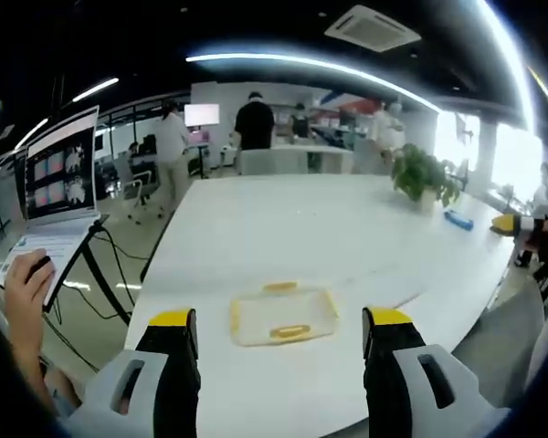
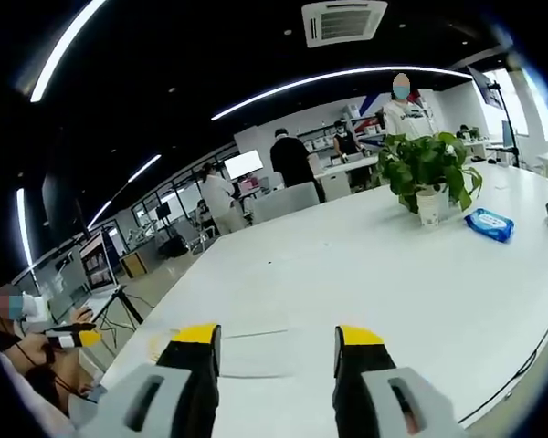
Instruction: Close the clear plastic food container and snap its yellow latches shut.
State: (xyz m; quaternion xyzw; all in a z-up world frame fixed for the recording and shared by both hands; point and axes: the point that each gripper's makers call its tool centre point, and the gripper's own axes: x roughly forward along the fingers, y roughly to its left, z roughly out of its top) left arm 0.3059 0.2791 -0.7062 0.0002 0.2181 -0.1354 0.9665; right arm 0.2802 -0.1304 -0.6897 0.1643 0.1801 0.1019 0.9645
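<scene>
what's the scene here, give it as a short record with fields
container: clear box with yellow latches, on the white table, lid on; whether latches are snapped, cannot tell
left gripper: open, jaws either side of the box, not touching
right gripper: open, over bare table
plant: potted, far side of table
blue pack: beside the plant
laptop: on a stand, left of table
people: several standing in the background
</scene>
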